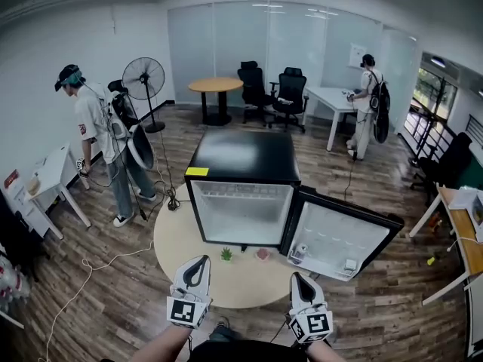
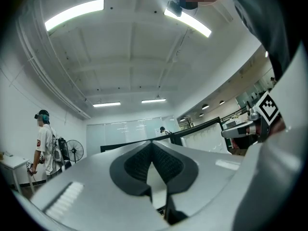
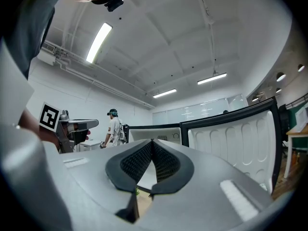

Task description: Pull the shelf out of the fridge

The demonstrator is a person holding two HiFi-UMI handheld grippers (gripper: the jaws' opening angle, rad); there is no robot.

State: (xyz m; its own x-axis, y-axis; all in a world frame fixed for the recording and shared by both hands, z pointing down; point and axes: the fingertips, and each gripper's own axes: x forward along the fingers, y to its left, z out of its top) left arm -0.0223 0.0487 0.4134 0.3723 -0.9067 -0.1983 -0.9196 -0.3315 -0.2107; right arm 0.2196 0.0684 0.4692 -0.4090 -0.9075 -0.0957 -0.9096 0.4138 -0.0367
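A black mini fridge (image 1: 241, 157) stands on a round beige board (image 1: 181, 240), with its door (image 1: 343, 236) swung open to the right. Inside the white cavity a shelf (image 1: 241, 192) sits high up, near the top. My left gripper (image 1: 198, 266) and right gripper (image 1: 299, 283) hover side by side in front of the fridge, over the board's near edge, apart from it. Both are shut with nothing between the pads. The left gripper (image 2: 153, 143) points at the fridge's dark top edge (image 2: 120, 145). The right gripper (image 3: 152, 142) faces the open cavity (image 3: 154, 133) and the door's inner side (image 3: 236, 138).
A small green plant (image 1: 226, 254) and a pink object (image 1: 263, 253) lie on the board before the fridge. Small items sit in the door rack (image 1: 299, 253). A person (image 1: 98, 142), a fan (image 1: 143, 78) and a white desk (image 1: 49, 176) are at left. Another person (image 1: 367, 104) stands at the back.
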